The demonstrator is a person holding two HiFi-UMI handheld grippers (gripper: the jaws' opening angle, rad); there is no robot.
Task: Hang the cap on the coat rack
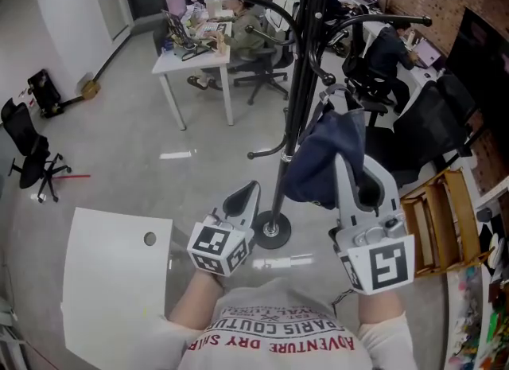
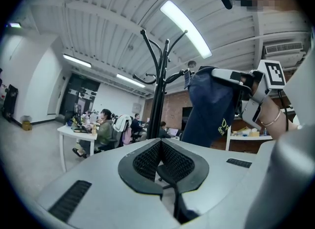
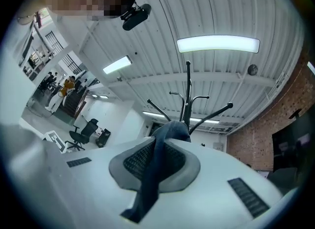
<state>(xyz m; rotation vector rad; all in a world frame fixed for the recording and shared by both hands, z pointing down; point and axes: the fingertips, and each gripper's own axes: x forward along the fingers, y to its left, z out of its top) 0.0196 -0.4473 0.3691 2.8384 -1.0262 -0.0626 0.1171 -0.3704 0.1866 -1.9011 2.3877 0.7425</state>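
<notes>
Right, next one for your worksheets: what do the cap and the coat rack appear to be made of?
Cap: soft dark-blue cloth, probably cotton or denim, matte. It sags and folds where the right gripper pinches it.
Coat rack: likely metal tubing with a black, slightly glossy coating. The sign is its thin curved arms and the faint sheen on the pole. Painted wood cannot be excluded.
</notes>
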